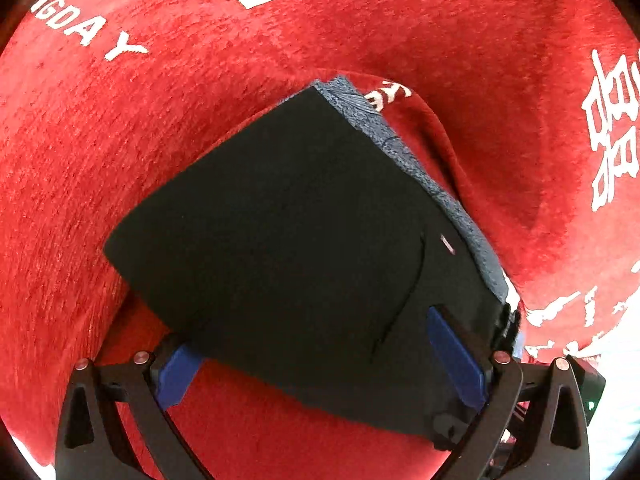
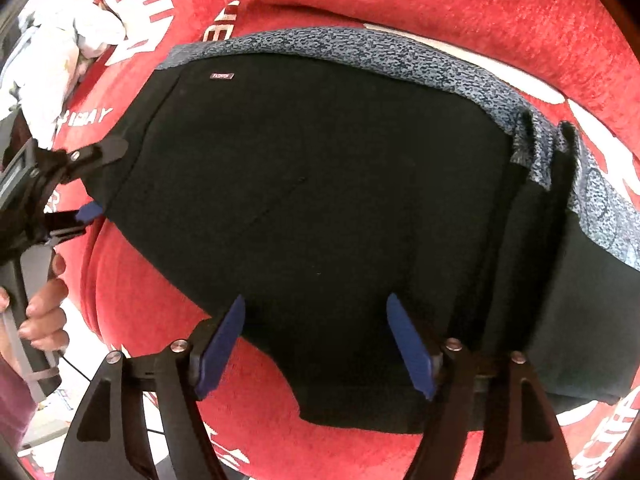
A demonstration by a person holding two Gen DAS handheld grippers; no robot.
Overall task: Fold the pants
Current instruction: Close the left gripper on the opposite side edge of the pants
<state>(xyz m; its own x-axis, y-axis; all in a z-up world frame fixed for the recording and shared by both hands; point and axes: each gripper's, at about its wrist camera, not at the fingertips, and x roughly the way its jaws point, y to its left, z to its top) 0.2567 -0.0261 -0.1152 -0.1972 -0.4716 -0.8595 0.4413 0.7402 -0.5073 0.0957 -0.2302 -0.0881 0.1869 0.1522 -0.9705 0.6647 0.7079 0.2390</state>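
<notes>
Pants: the black pants (image 2: pixel 320 208) lie folded into a compact bundle on the red cloth (image 1: pixel 460 40) with white lettering that covers the worktop; the speckled grey waistband (image 2: pixel 360 56) runs along the far edge.
Right tongs: the right tongs (image 2: pixel 316 344) stand spread above the near edge of the bundle, blue pads clear of the fabric, gripping nothing.
Left tongs: the left tongs (image 1: pixel 320 356) are wide apart; one pad lies over the fabric, the other beside the near corner, no squeeze visible.
Step in hand: probably letting go and tidying the fold.
Doing it well: lift both tongs straight up so no layer drags open.
Risk: a pad catching the top layer.
Nearby: a white crumpled cloth (image 2: pixel 68 40) lies apart.
</notes>
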